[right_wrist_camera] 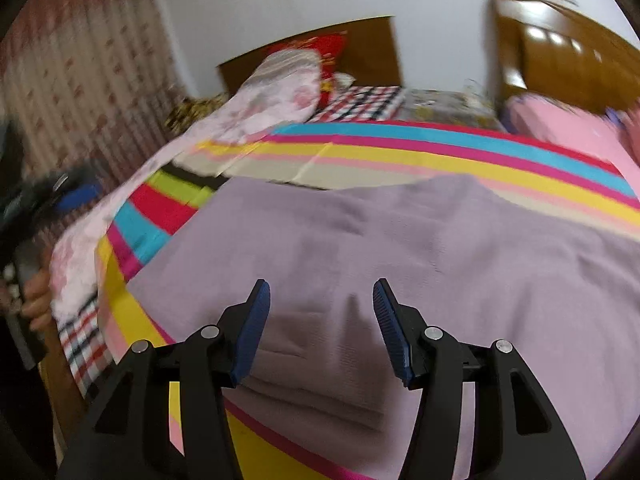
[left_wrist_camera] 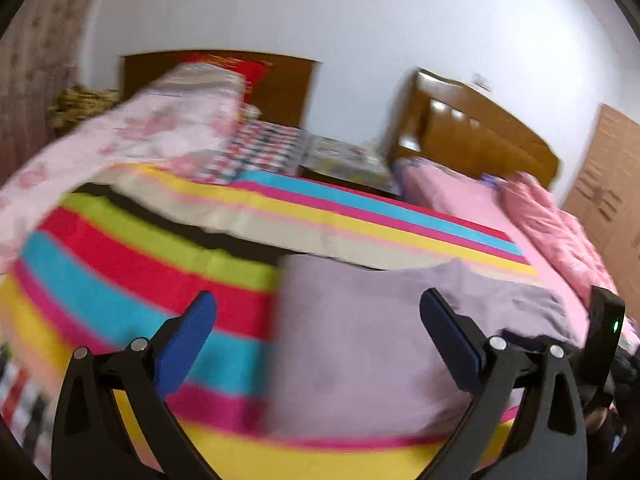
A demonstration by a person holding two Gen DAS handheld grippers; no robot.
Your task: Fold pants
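Lilac knit pants (right_wrist_camera: pixel 400 264) lie spread on the striped sheet (left_wrist_camera: pixel 132 248) of the bed (left_wrist_camera: pixel 360 216), near its front edge, with a straight left edge in the left wrist view and a low peak along the far side. The left gripper (left_wrist_camera: pixel 318 304) hangs above that left edge, its jaws wide apart and holding nothing; one blue pad is over the stripes, the other over the lilac cloth. The right gripper (right_wrist_camera: pixel 320 292) sits over the middle of the pants, jaws about half open and also empty, with soft creases and a small pucker in the fabric between them. Bare striped sheet runs to the left of the pants and beyond them, giving open room there, up to a pink floral quilt (left_wrist_camera: pixel 140 132) bunched along the left side and a checked cloth (left_wrist_camera: pixel 260 148) farther back. To the right a pink blanket (left_wrist_camera: pixel 540 216) lies against a glossy wooden headboard (left_wrist_camera: pixel 476 136). Both views are motion-blurred, so the weave, the waistband and the legs of the pants are hard to tell apart, and the right part of the pants is cut off by the frame in the right wrist view. At the left rim of that view a hand (right_wrist_camera: pixel 36 300) and a dark, blurred device with a blue part show only partly. A patterned curtain (right_wrist_camera: pixel 80 92) hangs behind the quilt.
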